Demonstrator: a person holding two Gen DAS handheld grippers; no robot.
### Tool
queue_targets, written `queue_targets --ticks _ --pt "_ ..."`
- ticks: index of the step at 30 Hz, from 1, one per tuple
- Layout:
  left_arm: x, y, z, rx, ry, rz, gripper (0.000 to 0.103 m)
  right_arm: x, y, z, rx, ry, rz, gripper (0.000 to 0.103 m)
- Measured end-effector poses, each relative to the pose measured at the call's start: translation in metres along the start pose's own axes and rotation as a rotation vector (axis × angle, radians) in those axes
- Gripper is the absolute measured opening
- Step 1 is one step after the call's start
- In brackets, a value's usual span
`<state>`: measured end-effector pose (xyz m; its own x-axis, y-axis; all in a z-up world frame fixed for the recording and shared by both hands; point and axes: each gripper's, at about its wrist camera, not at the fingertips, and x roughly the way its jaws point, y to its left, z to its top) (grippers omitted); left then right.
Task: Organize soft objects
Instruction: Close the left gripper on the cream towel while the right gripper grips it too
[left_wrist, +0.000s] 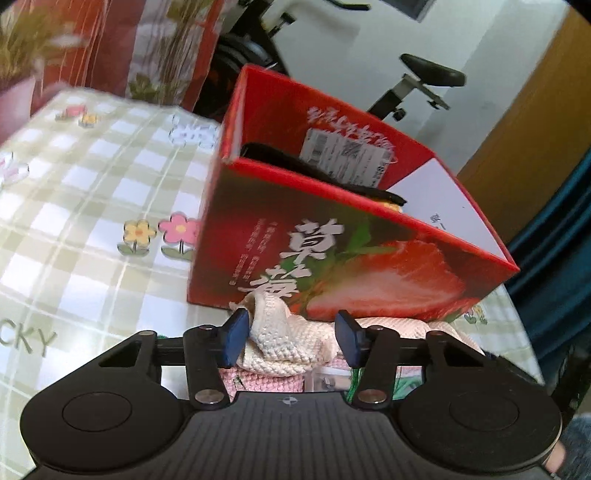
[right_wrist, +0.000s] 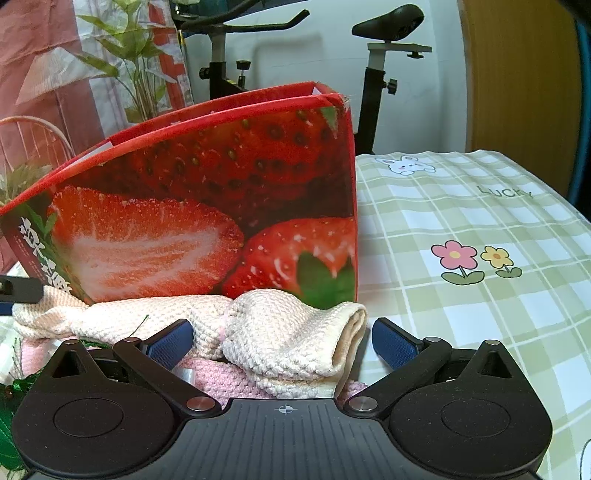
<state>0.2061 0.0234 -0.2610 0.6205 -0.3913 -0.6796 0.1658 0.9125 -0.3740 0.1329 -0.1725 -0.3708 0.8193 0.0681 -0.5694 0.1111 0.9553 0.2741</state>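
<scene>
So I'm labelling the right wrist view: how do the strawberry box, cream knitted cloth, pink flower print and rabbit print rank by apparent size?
1. Strawberry box
2. Cream knitted cloth, though it lies nearer the camera
3. Pink flower print and rabbit print: too alike to rank

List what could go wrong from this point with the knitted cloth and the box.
The left gripper pinches only a fold of the cream knitted cloth, which could slip free. The cloth lies against the strawberry box, so lifting may drag or tip the box. The right gripper stands open around the cloth's other end, so that end may sag.
</scene>
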Motion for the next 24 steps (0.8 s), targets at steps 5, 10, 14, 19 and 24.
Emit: queue_targets --ticks 5,10,14,19,24 --pt "0.011 0.015 -0.007 -0.066 0.015 0.011 0.03 -0.002 -0.006 0.0 0.026 -0.011 0.025 0.103" --pt "0.012 0.015 -0.015 -0.031 0.004 0.018 0.029 -0.006 -0.008 -0.002 0.045 -0.034 0.035 0.103" --pt "0.012 0.015 -0.017 -0.028 -0.002 0.018 0.029 -0.012 -0.005 -0.004 0.019 -0.074 0.035 0.099" --pt "0.011 0.016 -0.017 -0.023 -0.006 0.017 0.029 -0.018 -0.003 -0.005 0.003 -0.091 0.066 0.082" --pt "0.003 0.008 -0.016 0.016 -0.037 0.024 0.019 -0.024 -0.015 -0.002 0.074 -0.091 0.091 0.046"
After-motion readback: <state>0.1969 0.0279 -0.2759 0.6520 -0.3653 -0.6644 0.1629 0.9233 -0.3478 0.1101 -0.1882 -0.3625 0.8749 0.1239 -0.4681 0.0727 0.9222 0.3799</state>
